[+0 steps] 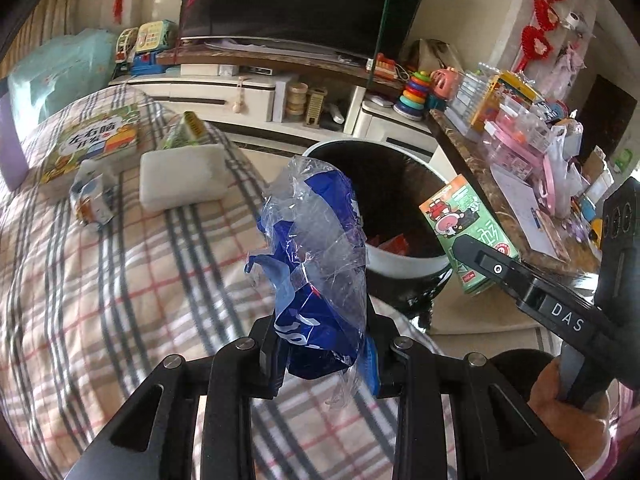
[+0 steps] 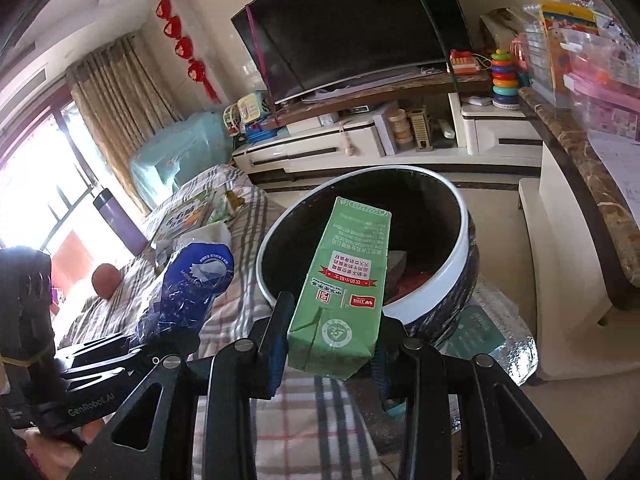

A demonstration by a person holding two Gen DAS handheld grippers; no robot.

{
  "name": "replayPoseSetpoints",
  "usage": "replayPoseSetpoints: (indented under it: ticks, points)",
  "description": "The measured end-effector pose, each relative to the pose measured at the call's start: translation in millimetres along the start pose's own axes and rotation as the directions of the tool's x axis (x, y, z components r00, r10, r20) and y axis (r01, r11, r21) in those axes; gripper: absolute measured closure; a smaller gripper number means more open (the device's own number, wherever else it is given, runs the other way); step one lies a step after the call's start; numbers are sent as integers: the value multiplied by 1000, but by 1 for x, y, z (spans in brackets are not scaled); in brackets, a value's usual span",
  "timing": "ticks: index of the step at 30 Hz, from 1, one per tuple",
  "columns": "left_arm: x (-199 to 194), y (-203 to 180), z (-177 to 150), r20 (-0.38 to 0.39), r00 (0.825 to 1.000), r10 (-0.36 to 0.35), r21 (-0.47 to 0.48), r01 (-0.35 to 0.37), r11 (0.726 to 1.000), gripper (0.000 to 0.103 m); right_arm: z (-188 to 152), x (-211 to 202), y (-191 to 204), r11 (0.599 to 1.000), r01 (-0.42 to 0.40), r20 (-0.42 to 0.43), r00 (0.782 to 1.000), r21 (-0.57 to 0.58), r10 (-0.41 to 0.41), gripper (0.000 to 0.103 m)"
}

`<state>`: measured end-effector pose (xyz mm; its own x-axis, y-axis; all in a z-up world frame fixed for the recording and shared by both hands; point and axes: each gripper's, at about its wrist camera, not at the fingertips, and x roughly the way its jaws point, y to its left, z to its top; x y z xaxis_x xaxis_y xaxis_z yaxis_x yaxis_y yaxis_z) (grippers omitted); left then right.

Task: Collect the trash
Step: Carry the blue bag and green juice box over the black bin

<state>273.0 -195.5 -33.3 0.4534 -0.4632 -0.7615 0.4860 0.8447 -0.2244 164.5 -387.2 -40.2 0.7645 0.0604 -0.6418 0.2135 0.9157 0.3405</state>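
Pointing binward, green carton (image 2: 344, 280), upright blue wrapper (image 1: 320, 264)

Daylit, window (image 2: 36, 184) blown out, fisheye-warped edges w/ dark vignette.

Two claws, left claw (image 1: 326, 356) and right claw (image 2: 332, 354), one blue plastic wrapper (image 1: 320, 264), one green carton (image 2: 344, 288), one round bin (image 2: 448, 280), two books (image 1: 94, 144), one white sponge block (image 1: 182, 178), one television (image 1: 296, 0), one purple flask (image 2: 118, 220)
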Motion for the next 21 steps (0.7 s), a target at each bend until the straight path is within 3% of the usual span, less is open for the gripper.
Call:
replayPoseSetpoints:
  ticks: [21]
  points:
    - [37, -19, 29, -19, 1000, -8, 40, 9, 999, 74, 18, 17, -23, 1000, 14, -25, 1000, 13, -13, 68]
